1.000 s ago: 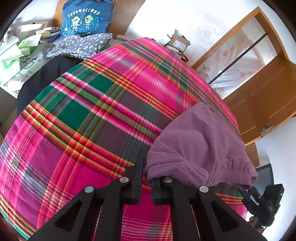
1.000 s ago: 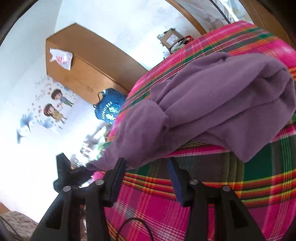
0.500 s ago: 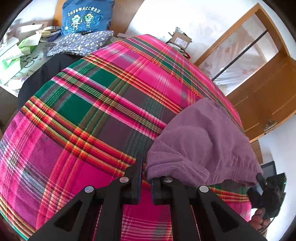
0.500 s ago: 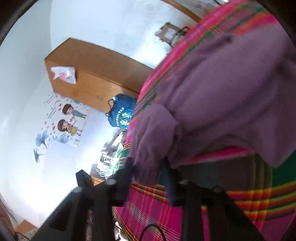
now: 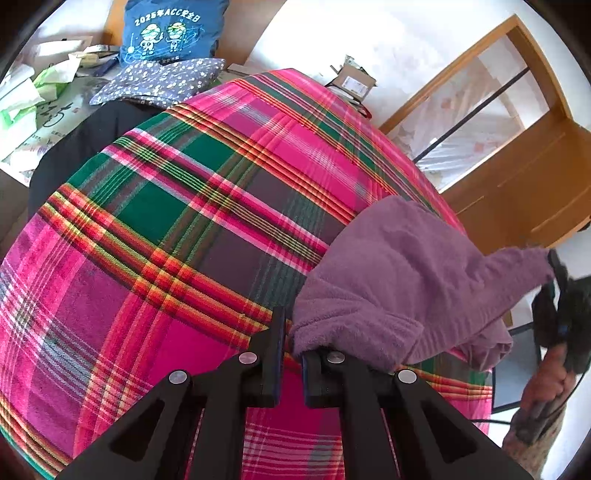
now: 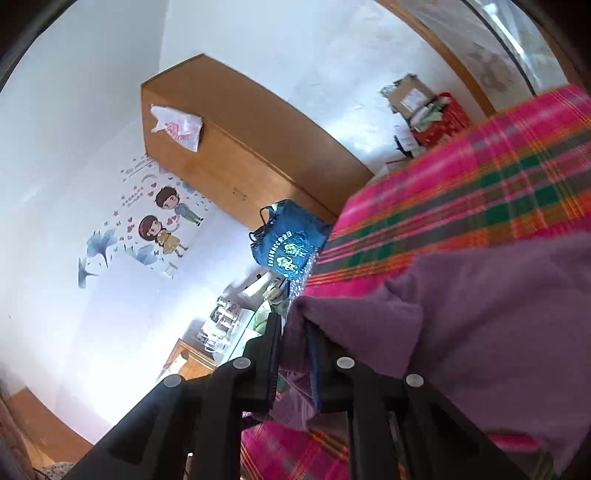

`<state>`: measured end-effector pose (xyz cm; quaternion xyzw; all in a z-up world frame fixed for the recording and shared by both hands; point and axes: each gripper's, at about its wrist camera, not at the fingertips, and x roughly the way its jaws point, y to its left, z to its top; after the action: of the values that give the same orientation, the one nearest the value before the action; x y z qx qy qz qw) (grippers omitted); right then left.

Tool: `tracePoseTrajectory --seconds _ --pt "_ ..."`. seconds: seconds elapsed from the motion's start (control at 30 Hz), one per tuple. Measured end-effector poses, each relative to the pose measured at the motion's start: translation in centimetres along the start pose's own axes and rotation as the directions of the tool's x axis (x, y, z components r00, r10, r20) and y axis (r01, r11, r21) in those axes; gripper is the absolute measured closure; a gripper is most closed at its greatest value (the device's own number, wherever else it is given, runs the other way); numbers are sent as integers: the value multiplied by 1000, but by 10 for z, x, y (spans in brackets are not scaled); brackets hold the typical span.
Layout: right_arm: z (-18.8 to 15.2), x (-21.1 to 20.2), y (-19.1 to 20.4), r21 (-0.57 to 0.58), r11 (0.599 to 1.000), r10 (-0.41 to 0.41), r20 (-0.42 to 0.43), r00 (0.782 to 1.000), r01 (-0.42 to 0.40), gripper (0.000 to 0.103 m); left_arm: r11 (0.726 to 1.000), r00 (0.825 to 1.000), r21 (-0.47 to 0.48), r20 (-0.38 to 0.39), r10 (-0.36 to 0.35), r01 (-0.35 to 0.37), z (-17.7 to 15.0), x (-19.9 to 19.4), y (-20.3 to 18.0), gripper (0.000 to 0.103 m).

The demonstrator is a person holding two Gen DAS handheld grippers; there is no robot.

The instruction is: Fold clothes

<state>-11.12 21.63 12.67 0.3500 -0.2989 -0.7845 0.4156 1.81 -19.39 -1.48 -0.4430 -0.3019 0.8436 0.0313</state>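
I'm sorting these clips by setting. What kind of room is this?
Probably a bedroom at home: a plaid sheet spread over what looks like a bed, a wooden wardrobe against the wall, and cartoon wall stickers.

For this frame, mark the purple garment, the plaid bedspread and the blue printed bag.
purple garment (image 5: pixel 402 280), left wrist view, on the fleece bulk lying on the bed.
plaid bedspread (image 5: pixel 177 221), left wrist view, on a bare green check.
blue printed bag (image 5: pixel 170 29), left wrist view, on its cartoon print.

Fuzzy purple fleece garment (image 5: pixel 399 280), matt
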Motion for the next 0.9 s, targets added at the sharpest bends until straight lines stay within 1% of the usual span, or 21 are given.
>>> tracePoseTrajectory --seconds 0.27,0.43,0.53,0.63,0.73,0.9 --pt "27 34 25 -73 997 -1 -13 1000 0 89 1000 1000 -25 -3 -6 6 2 -3 12 96" --pt "45 59 33 -107 994 -20 -28 999 17 89 999 1000 -52 -1 -10 10 0 -6 21 96" --pt "55 78 41 -147 989 -41 -45 998 34 89 998 1000 -67 8 -12 12 1 -11 26 96" --pt "63 98 47 -170 985 -41 -67 997 29 89 996 1000 -82 21 -15 17 2 -16 30 96" --pt "69 119 51 -194 981 -47 -93 995 28 89 995 1000 -100 19 -25 27 5 -16 34 96" --pt "76 153 53 -234 971 -80 -133 988 47 89 994 1000 -109 11 -14 15 7 -11 38 96"
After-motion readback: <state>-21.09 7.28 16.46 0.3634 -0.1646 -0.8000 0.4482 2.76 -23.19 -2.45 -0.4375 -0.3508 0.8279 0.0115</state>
